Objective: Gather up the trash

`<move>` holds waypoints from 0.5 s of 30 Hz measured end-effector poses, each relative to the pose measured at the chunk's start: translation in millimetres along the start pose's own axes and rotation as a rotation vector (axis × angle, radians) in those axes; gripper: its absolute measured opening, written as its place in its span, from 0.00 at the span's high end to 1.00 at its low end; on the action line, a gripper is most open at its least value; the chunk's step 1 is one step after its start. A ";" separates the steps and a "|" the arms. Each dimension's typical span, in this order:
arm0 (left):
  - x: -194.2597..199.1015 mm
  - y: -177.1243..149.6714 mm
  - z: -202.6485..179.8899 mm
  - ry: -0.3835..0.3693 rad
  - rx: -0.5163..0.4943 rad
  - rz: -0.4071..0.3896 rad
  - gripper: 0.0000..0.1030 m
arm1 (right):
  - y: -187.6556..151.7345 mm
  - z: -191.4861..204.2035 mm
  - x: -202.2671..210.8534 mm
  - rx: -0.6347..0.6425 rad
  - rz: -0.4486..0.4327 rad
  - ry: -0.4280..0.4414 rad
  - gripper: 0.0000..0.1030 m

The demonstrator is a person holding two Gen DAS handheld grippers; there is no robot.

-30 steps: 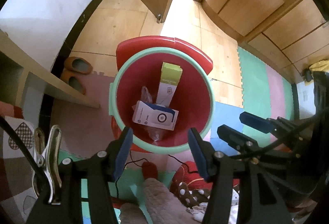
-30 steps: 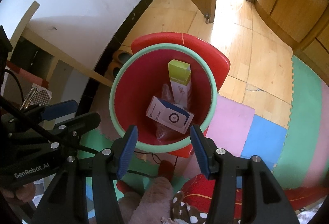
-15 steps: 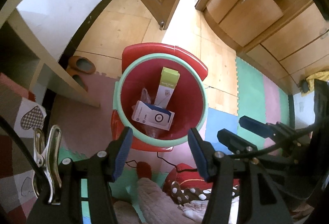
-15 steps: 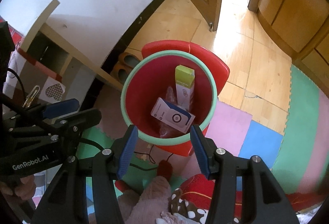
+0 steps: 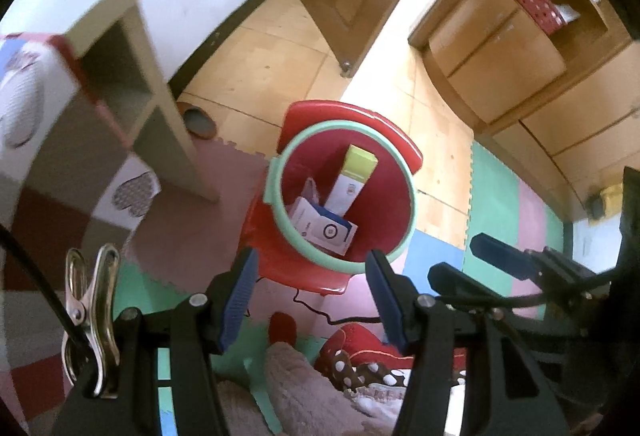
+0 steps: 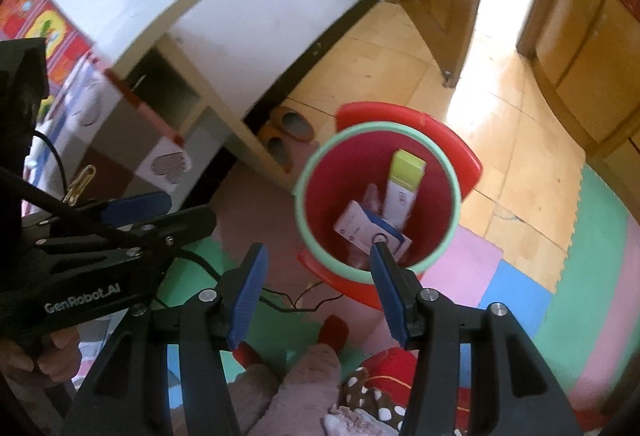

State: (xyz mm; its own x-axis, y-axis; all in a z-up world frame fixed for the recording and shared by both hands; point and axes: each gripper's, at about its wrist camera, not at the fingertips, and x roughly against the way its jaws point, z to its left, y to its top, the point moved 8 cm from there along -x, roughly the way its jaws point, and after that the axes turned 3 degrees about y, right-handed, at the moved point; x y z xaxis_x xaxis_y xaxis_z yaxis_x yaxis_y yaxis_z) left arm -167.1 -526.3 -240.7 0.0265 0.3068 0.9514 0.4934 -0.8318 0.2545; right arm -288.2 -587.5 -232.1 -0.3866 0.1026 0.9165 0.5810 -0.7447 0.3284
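Trash bin (image 5: 400, 192) already holds a green-topped carton (image 5: 352, 180) and a white-and-blue box (image 6: 370, 228); both my left gripper (image 5: 310, 300) and right gripper (image 6: 316, 292) hang half-open and empty; no loose litter shows.

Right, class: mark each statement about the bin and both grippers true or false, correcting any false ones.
1. The red plastic bin with the green rim holds boxes. True.
2. The tall white box with the yellow-green top lies on the floor. False: it leans inside the bin.
3. The left gripper holds nothing. True.
4. The right gripper clamps the white-and-blue box. False: its fingers are open and empty.
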 end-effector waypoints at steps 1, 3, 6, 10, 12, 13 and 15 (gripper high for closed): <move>4.6 -1.1 5.1 0.000 0.013 -0.004 0.43 | 0.8 7.6 1.9 0.018 -0.001 0.007 0.48; 13.5 -3.1 15.0 0.006 0.033 -0.009 0.43 | 2.3 23.2 5.7 0.050 -0.003 0.025 0.48; 26.8 -6.7 26.2 0.016 0.051 -0.023 0.43 | 2.9 47.8 12.5 0.090 -0.007 0.051 0.48; 49.6 -12.0 47.2 0.023 0.091 -0.045 0.43 | 3.7 77.8 20.4 0.129 -0.015 0.081 0.47; 60.3 -14.7 57.4 0.027 0.114 -0.056 0.43 | 3.7 92.1 24.9 0.147 -0.019 0.096 0.48; 65.0 -15.8 62.2 0.030 0.126 -0.060 0.43 | 3.7 97.8 26.9 0.155 -0.021 0.100 0.47; 76.6 -19.5 74.1 0.038 0.149 -0.071 0.43 | 5.1 110.3 29.9 0.176 -0.026 0.110 0.48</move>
State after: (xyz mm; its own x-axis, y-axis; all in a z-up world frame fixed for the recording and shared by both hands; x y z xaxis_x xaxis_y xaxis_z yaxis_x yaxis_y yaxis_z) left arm -110.3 -452.4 -185.7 -0.0443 0.3424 0.9385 0.6166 -0.7298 0.2953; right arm -217.8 -515.5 -177.9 -0.4728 0.0406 0.8802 0.6826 -0.6149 0.3950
